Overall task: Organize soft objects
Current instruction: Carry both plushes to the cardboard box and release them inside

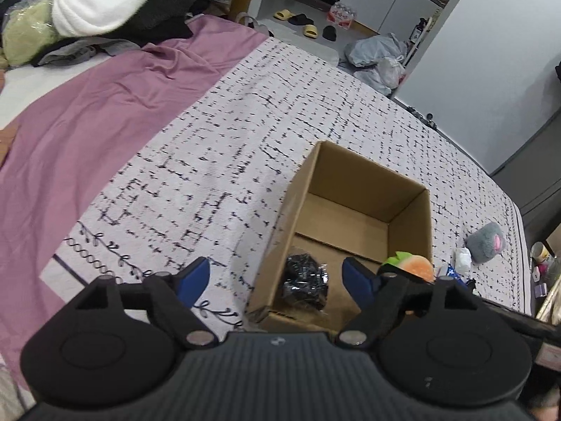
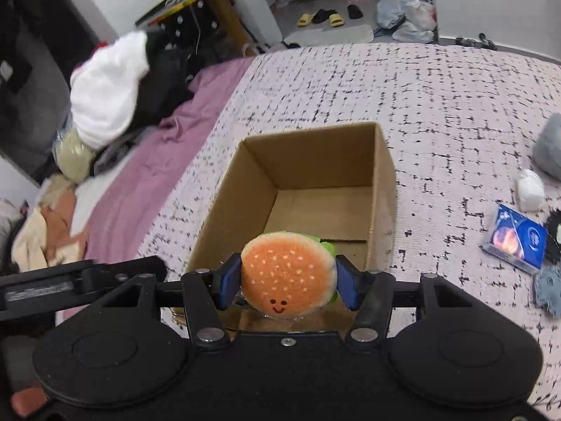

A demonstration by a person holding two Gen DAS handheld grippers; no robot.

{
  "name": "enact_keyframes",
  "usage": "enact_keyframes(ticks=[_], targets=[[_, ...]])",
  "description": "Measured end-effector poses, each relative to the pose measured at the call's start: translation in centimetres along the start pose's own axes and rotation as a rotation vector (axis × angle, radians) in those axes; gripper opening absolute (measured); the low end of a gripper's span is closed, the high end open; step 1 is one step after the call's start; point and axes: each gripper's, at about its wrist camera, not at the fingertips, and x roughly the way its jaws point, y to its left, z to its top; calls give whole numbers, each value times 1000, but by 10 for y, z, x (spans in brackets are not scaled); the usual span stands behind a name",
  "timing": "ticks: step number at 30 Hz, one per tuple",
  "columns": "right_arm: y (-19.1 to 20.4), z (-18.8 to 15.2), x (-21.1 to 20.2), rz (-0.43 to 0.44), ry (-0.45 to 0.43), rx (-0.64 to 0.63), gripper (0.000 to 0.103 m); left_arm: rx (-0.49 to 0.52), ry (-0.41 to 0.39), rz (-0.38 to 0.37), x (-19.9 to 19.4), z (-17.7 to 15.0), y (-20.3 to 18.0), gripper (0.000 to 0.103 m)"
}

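Observation:
An open cardboard box (image 1: 364,179) (image 2: 315,147) sits on the patterned bedspread. A black wrapped soft object (image 1: 308,280) lies on its floor near the front wall. My left gripper (image 1: 278,280) is open and empty, hovering over the box's near left corner. My right gripper (image 2: 287,280) is shut on a plush hamburger (image 2: 287,273) with a smiley face, held over the box's near edge; the hamburger also shows in the left wrist view (image 1: 415,266). A grey plush (image 1: 485,240) (image 2: 550,144) and a small white soft object (image 1: 463,258) (image 2: 531,189) lie right of the box.
A blue tissue pack (image 2: 515,238) and a dark fuzzy item (image 2: 554,235) lie at the right. A purple sheet (image 1: 87,133) and a heap of clothes (image 2: 112,105) are to the left. Slippers (image 1: 298,21) and plastic bags (image 1: 378,56) are on the floor beyond the bed.

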Motion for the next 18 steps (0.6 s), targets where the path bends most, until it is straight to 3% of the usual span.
enact_keyframes(ticks=[7, 12, 18], targets=[[10, -3, 20, -38, 53, -40, 59, -10, -7, 26, -10, -3, 11, 87], [17, -5, 14, -49, 51, -59, 81, -7, -6, 56, -13, -3, 15, 88], [16, -2, -12, 2, 23, -62, 88, -21, -17, 52, -20, -3, 14, 88]])
